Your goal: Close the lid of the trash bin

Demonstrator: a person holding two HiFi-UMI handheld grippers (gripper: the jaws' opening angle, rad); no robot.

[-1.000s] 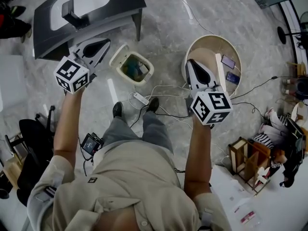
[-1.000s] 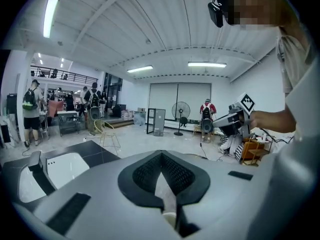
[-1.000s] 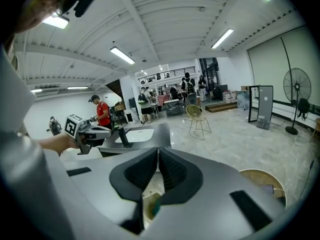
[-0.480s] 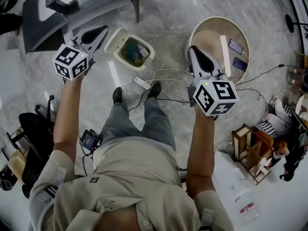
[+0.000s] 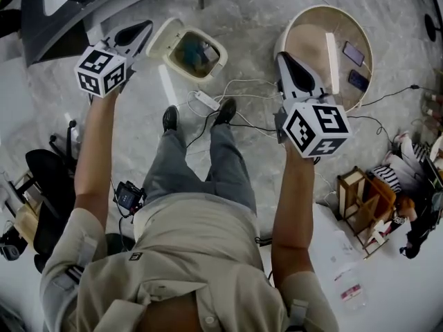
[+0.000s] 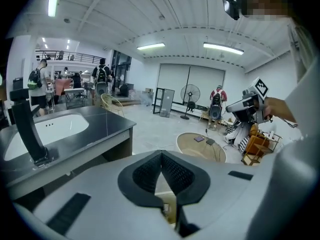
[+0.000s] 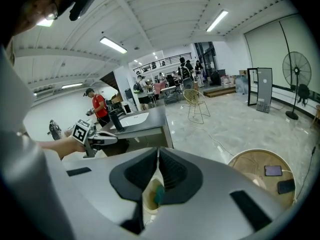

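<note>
The cream trash bin (image 5: pixel 196 52) stands on the floor just ahead of the person's shoes, with rubbish showing inside. Its lid (image 5: pixel 162 39) is flipped up on the left side. My left gripper (image 5: pixel 144 28) is shut and empty, its tips just left of the lid. In the left gripper view the left gripper (image 6: pixel 161 156) has its jaws together, and a sliver of the bin (image 6: pixel 167 204) shows below them. My right gripper (image 5: pixel 282 57) is shut and empty, well to the right of the bin. In the right gripper view the bin (image 7: pixel 150 196) shows under the right gripper (image 7: pixel 157 151).
A dark counter (image 5: pixel 104 5) with a white sink stands behind and left of the bin. A round beige table (image 5: pixel 304 40) with two phones (image 5: pixel 353 52) lies to the right. A power strip (image 5: pixel 204 102) and cables trail on the floor. A wooden rack (image 5: pixel 360 199) is at the right.
In the head view the bin, counter and round table have slid up the frame. Both grippers stay shut, the left still beside the raised lid.
</note>
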